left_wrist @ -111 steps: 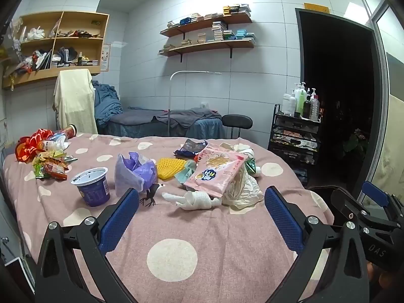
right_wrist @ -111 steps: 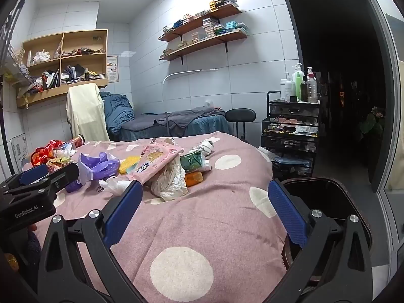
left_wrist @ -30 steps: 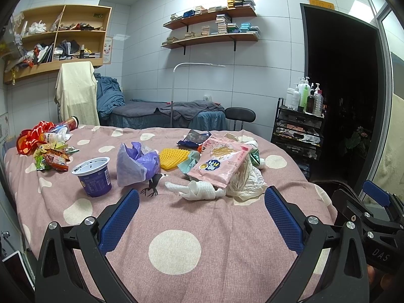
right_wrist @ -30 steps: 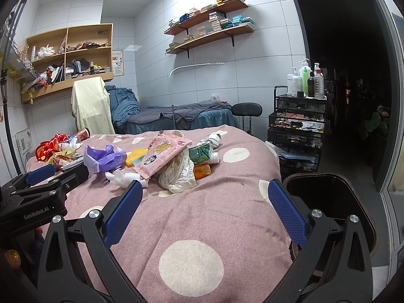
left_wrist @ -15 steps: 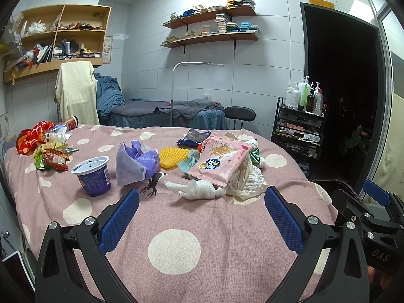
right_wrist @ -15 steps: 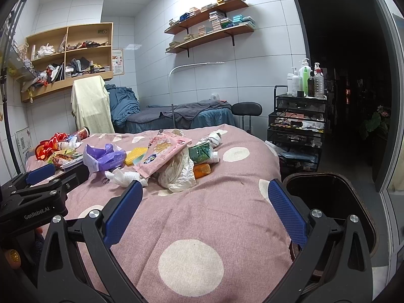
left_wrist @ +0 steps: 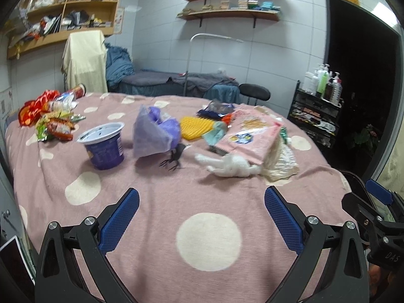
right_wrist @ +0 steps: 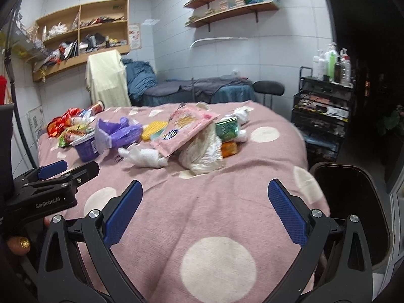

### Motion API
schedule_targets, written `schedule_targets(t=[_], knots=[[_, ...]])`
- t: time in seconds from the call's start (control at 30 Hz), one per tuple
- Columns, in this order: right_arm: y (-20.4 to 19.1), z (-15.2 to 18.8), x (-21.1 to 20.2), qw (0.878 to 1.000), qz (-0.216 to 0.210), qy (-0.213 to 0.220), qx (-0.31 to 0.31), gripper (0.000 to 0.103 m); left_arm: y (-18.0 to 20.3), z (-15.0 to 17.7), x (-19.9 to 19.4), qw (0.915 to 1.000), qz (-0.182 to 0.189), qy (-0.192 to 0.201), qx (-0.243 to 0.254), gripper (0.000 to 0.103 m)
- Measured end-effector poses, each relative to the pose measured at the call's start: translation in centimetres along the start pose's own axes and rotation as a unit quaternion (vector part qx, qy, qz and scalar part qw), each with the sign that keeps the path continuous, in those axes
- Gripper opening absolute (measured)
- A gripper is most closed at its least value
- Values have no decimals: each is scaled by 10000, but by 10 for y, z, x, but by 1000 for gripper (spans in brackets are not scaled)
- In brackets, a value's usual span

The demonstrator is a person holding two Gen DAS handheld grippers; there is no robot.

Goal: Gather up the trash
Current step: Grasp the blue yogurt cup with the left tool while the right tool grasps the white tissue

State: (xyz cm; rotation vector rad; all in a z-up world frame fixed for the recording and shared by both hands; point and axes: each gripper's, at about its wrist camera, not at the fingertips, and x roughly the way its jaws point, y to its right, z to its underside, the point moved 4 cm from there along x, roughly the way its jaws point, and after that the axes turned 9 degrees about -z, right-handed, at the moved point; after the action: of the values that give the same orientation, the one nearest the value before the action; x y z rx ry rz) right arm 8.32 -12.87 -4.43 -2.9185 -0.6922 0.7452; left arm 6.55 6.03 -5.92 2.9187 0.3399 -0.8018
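Pink dotted tablecloth (left_wrist: 156, 202) is bare between both spread, empty grippers; the white glove (left_wrist: 228, 168), lying beyond the left gripper (left_wrist: 202, 217) fingertips, is best pinched mid-body.

Both views are smeared, so the print on the flat pink snack packet (left_wrist: 248, 136) is unreadable to me. That packet covers part of the crumpled white plastic bag (right_wrist: 202, 155) and all but one end of the small orange pack (right_wrist: 229, 149). The purple yogurt cup (right_wrist: 85, 146) sits half behind the crumpled lilac plastic bag (right_wrist: 115, 132). The black trash bin (right_wrist: 353, 202) beside the bed is cut by my right hand-held gripper's finger and the frame edge. The items on the wooden wall shelves (left_wrist: 227, 12) are too small to identify.
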Motion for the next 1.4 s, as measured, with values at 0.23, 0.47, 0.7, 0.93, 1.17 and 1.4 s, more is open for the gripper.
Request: schedule_targets(t=[0.23,0.47,0.7,0.93,1.17,1.4], knots=[[-31,-12,44,9956,-541,-615,-452,98,-53,-12,25,9982,-426,-292,-299,98],[-71,-23,85,9835,-1020,-980,-1128,93,-99,-27,66,9938,-651,-747,-509,96],[-96,-33,133,9691,-1262,-1484,-1515,83,-125,-35,103,9893,-836,-1096,-474,96],[-97,-38,169,9597,-1064,-1985,-1678,65,-132,-45,128,9873,-899,-1243,-417,96],[-90,-36,187,9583,-935,-2184,-1589,32,-132,-50,151,9854,-758,-1433,-521,72],[-81,-46,174,9639,-1333,-1976,-1189,22,-133,-50,140,9872,-777,-1218,-674,69]])
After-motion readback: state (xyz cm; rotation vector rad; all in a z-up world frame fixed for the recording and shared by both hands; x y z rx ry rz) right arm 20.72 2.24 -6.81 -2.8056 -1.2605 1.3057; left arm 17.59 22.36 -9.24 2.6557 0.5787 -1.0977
